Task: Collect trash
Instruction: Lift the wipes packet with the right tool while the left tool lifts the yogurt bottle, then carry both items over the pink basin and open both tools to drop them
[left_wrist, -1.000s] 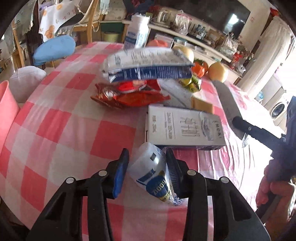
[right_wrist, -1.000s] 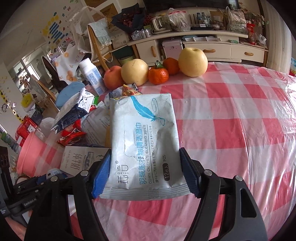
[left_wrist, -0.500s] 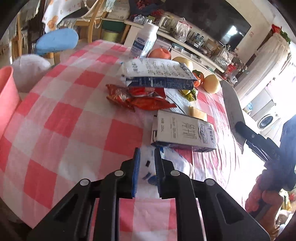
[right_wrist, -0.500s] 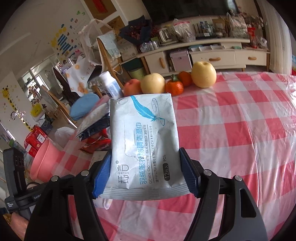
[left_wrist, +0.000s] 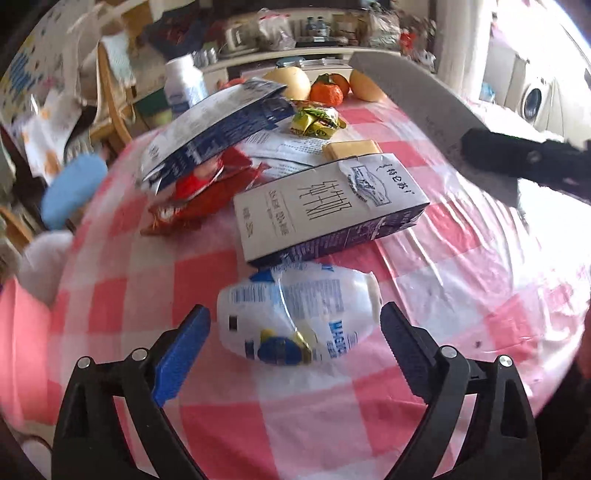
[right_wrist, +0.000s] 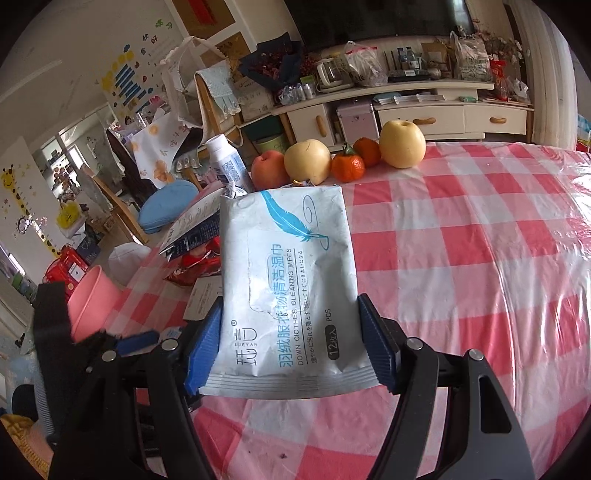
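The left gripper (left_wrist: 293, 334) has just swung its jaws wide and stands open around the crushed white plastic bottle (left_wrist: 299, 314), which lies on its side on the checked table (left_wrist: 461, 295), clear of both blue pads; half a second earlier the same jaws were pinched almost together over it, so that attempt apparently missed and the bottle is not yet collected. The right gripper (right_wrist: 290, 347) remains clamped on a pack of cleaning wipes (right_wrist: 286, 280), carried above the cloth as before. The pink bin (right_wrist: 94, 299) sits off the table's left edge, probably where the rubbish is headed. Room is tight behind the bottle: a milk carton (left_wrist: 325, 206) lies just beyond it, with a red snack wrapper (left_wrist: 199, 195) and a blue-and-white bag (left_wrist: 214, 129) farther back. To the bottle's right the plastic-covered cloth is bare out to the rounded edge, and the near side is also open. Fruit (right_wrist: 400, 144) lines the far edge, well apart.
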